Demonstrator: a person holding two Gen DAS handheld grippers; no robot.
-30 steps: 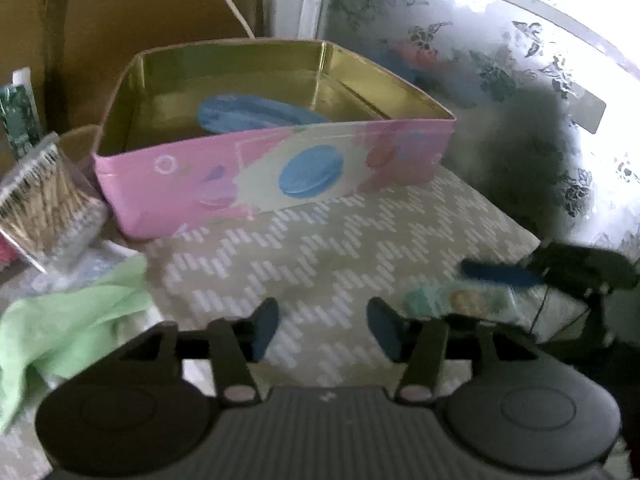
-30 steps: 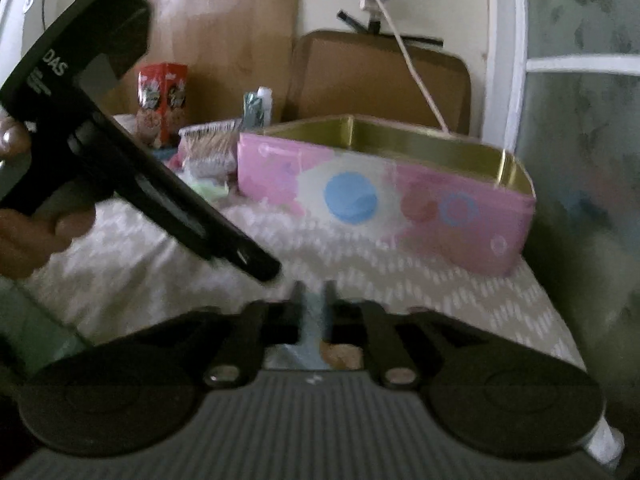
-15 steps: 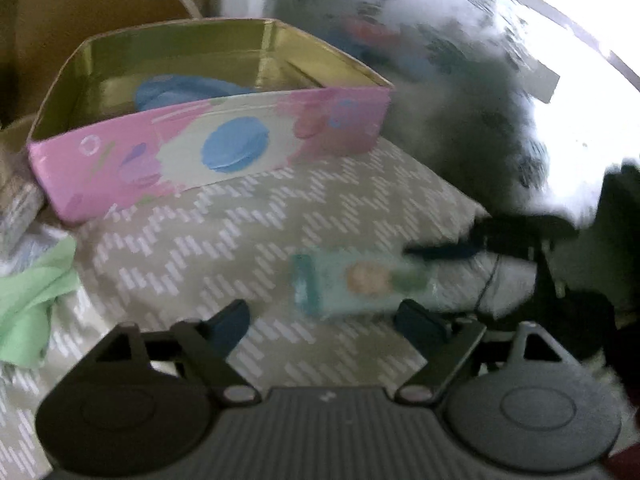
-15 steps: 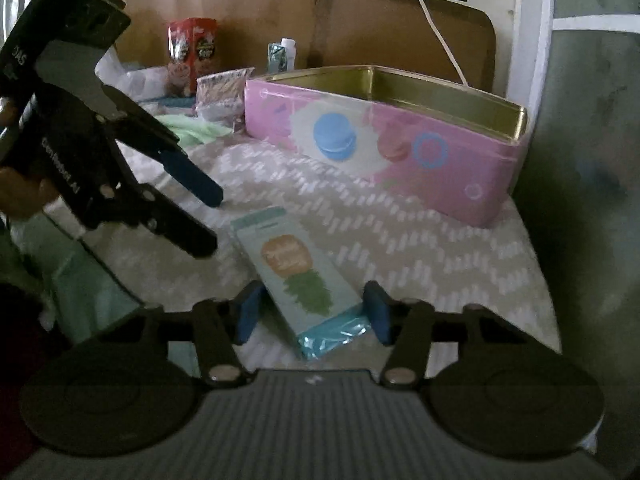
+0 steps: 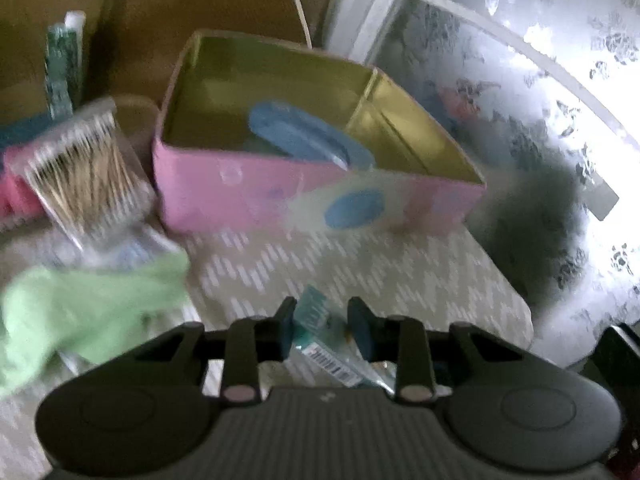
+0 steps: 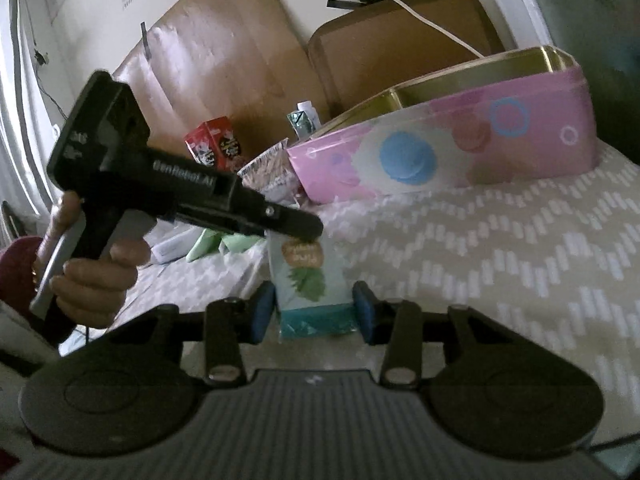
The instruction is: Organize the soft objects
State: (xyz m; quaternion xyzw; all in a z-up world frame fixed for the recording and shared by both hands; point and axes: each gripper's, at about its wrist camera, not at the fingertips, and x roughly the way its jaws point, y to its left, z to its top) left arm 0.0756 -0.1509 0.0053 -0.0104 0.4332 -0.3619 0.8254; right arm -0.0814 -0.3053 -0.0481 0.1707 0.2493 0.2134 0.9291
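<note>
Since half a second ago the left tongs (image 5: 322,326) have snapped in from a wide spread and now pinch the far end of the teal tissue packet (image 6: 310,280), which then lay flat on the patterned bedcover (image 6: 500,264) and is now held up between the two tools. The right tongs (image 6: 314,310) have just been narrowing too; their blue pads (image 6: 264,312) stand at either side of the packet's near end, but whether they press on it I cannot tell. A hand (image 6: 92,280) grips the left tool's handle.

Beyond the packet sits the pink tin (image 5: 304,196), open-topped with a gold lining, and a blue soft piece (image 5: 308,140) already lies inside it. To the tin's left, a clear box of cotton swabs (image 5: 88,172) leans close against its corner, with a crumpled green cloth (image 5: 88,308) lying in front of that. Brown cardboard (image 6: 224,68) stands against the wall behind, a small red carton (image 6: 212,148) before it.
</note>
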